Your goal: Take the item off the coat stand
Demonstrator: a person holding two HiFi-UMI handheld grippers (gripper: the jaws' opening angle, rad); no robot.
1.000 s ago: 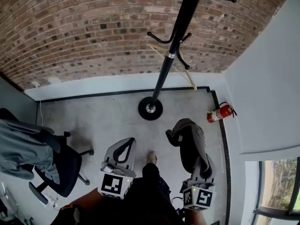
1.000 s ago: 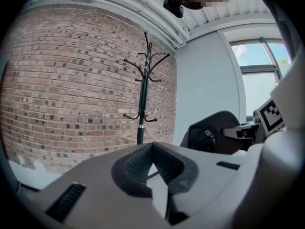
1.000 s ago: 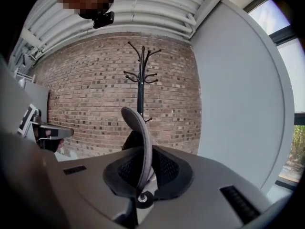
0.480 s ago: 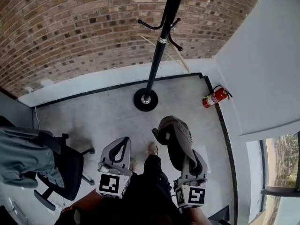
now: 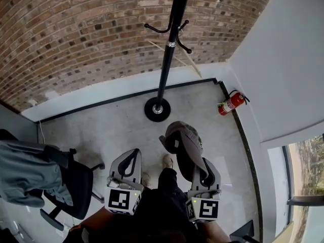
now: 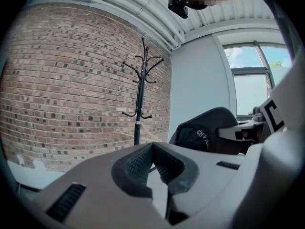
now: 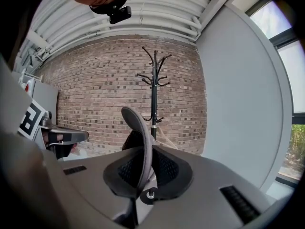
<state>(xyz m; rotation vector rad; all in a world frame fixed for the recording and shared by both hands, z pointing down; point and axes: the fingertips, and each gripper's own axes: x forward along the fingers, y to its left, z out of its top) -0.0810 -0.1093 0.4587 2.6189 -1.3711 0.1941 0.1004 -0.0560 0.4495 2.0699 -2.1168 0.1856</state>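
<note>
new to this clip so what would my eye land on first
A tall black coat stand stands bare against the brick wall at top centre. Nearer, the right tool grips a dark cap by its brim, and a red fire extinguisher sits by the white wall on the right.

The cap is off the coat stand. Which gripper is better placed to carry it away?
Right. The right gripper is shut on the brim of the cap, away from the coat stand. The left gripper is shut on nothing, apart from the cap.
</note>
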